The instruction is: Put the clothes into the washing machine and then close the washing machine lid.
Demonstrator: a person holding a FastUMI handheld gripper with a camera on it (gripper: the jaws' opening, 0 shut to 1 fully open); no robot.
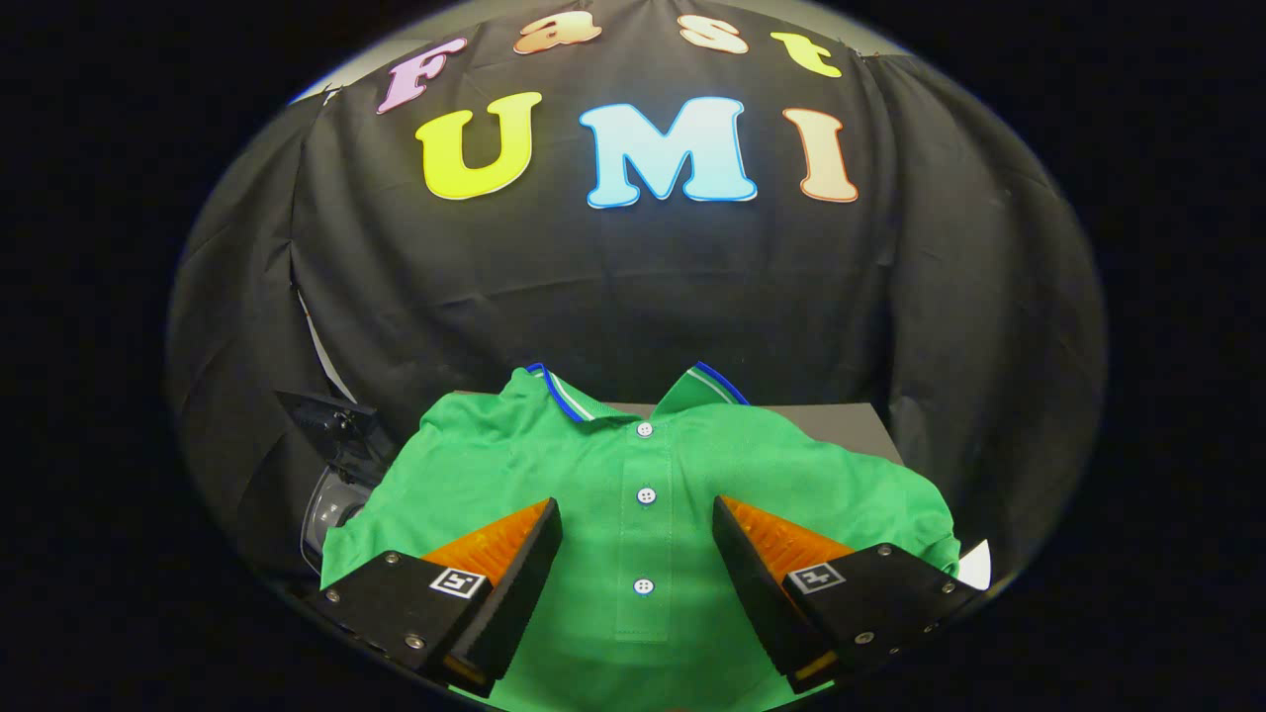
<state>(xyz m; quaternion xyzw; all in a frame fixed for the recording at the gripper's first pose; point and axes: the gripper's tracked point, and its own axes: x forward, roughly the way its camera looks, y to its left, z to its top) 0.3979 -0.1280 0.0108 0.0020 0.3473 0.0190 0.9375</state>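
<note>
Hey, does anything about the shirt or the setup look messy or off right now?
Nothing stands out. The green shirt lies flat, collar up, buttons in a straight row. The gripper is open, with its fingers spread on either side of the button strip.

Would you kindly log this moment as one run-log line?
stage: approach | gripper: open, fingers above shirt placket | green polo shirt: spread flat, not grasped

surface: we see a dark flat tabletop point(853, 427), its far right corner bare | on it: a green polo shirt point(554, 475) lies spread flat, collar at the far edge, white-buttoned placket up | a white scrap point(975, 568) shows beside the shirt's right sleeve
</note>
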